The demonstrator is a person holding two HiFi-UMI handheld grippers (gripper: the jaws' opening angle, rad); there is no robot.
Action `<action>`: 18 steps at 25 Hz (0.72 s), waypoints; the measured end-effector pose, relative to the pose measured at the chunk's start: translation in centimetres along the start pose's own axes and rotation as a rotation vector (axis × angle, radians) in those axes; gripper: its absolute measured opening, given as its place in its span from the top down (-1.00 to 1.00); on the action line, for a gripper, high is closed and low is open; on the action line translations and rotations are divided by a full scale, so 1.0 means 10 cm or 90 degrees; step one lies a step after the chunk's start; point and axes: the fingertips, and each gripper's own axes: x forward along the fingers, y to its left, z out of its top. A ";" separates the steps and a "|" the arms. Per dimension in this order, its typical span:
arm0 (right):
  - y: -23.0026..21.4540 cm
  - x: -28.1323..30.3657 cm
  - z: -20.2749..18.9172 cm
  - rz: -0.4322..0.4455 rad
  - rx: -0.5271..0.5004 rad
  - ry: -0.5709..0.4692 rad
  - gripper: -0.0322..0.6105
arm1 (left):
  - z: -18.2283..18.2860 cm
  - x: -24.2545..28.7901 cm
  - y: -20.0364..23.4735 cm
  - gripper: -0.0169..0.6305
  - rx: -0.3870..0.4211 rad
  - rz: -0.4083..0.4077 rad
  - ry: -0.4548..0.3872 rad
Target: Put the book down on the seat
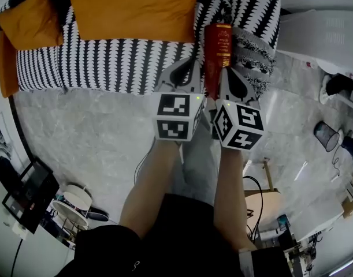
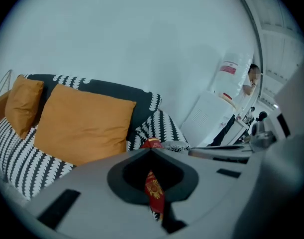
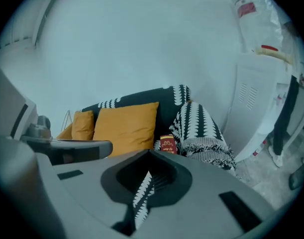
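A red book (image 1: 218, 53) with gold print stands upright over the front right end of the sofa seat (image 1: 107, 65), which has a black-and-white patterned cover. My left gripper (image 1: 190, 71) is shut on it. In the left gripper view the red cover (image 2: 154, 190) fills the slit between the jaws and the book's top (image 2: 152, 143) pokes out above the left gripper (image 2: 152, 156). My right gripper (image 1: 231, 79) sits just right of the book, shut and empty. In the right gripper view only sofa pattern shows through the right gripper's (image 3: 149, 158) slit, with the book (image 3: 167, 144) beyond it.
Two orange cushions (image 1: 133, 7) (image 1: 23, 19) lean on the sofa back. A fringed patterned throw (image 1: 254, 45) drapes the right armrest. A white cabinet (image 1: 323, 33) stands to the right, a mesh bin (image 1: 326, 136) and cables lie on the marble floor, and a person (image 2: 251, 81) stands far off.
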 end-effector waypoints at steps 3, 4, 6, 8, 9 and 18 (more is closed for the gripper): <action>0.08 -0.18 0.19 0.022 0.001 -0.037 0.87 | 0.13 -0.15 -0.05 0.91 0.003 0.003 -0.012; 0.10 -0.23 0.23 0.022 -0.001 -0.041 0.87 | 0.17 -0.21 -0.07 0.91 0.003 0.003 -0.017; 0.14 -0.36 0.29 0.025 -0.005 -0.046 0.87 | 0.24 -0.34 -0.11 0.91 0.004 0.004 -0.023; 0.21 -0.50 0.37 0.036 -0.008 -0.062 0.87 | 0.29 -0.49 -0.14 0.91 0.004 0.007 -0.028; 0.25 -0.57 0.43 0.045 -0.008 -0.077 0.87 | 0.32 -0.55 -0.16 0.91 0.001 0.009 -0.033; 0.34 -0.99 0.98 0.071 -0.030 -0.179 0.87 | 0.86 -1.00 -0.31 0.91 -0.045 0.009 -0.133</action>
